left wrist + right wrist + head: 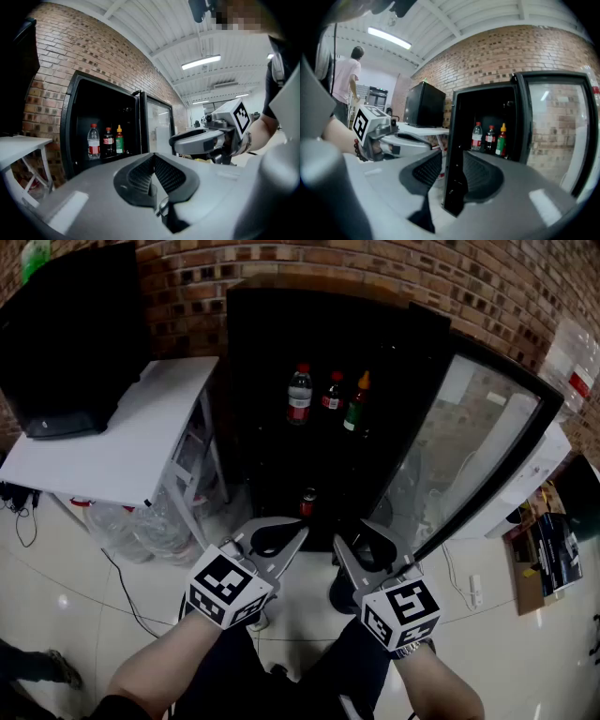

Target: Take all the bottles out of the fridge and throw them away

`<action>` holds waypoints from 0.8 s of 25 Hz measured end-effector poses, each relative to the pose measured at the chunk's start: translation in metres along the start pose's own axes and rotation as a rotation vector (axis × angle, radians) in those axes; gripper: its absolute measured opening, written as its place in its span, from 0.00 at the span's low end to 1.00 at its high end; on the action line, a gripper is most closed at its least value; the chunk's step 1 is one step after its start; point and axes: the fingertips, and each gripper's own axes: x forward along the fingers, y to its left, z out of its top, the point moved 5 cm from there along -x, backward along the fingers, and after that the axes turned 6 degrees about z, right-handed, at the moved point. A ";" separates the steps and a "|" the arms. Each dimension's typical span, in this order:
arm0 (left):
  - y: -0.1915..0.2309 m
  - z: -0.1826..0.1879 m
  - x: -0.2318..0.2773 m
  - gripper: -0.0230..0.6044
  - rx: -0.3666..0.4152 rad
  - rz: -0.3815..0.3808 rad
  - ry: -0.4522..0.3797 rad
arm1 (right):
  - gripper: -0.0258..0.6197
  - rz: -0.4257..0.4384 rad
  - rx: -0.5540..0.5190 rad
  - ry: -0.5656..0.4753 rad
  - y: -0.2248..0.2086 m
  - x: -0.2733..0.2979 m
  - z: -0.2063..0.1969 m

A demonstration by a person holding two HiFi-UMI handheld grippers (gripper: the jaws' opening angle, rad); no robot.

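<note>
The black fridge (pixel 258 362) stands against a brick wall with its glass door (pixel 473 442) swung wide to the right. To its left a white table (pixel 122 442) carries a black box (pixel 75 343).

Both bare forearms reach forward and down from the bottom of the head view. They hold the tools side by side, low, just in front of the fridge and above the pale floor (pixel 525 652). The tips angle slightly toward each other and point at the open fridge.

The left tool (pixel 300 532) has its jaws closed tip to tip, with nothing between them. The right tool (pixel 338 544) has its jaws partly apart. The fridge's dark edge shows in the gap and seems to be behind them, not gripped.

On a shelf inside stand three bottles in a row, well clear of both tools: a clear one (pixel 299 396), a dark one (pixel 333 391) and a green one (pixel 356 404). A small red-topped item (pixel 307 502) sits lower down, too dim to identify.
</note>
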 end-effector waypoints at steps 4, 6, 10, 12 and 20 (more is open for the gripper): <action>0.011 -0.003 0.009 0.04 -0.004 0.001 0.009 | 0.27 -0.008 0.017 0.006 -0.012 0.014 -0.001; 0.018 -0.004 0.013 0.04 -0.006 0.004 0.010 | 0.28 -0.009 0.021 0.007 -0.019 0.022 0.000; 0.033 -0.004 0.019 0.04 -0.013 0.012 0.011 | 0.31 -0.010 0.023 0.003 -0.029 0.040 0.006; 0.039 -0.004 0.022 0.04 -0.015 0.014 0.008 | 0.33 -0.013 0.019 0.003 -0.033 0.047 0.008; 0.059 0.005 0.027 0.04 0.001 0.034 -0.007 | 0.37 -0.024 0.010 -0.003 -0.049 0.076 0.021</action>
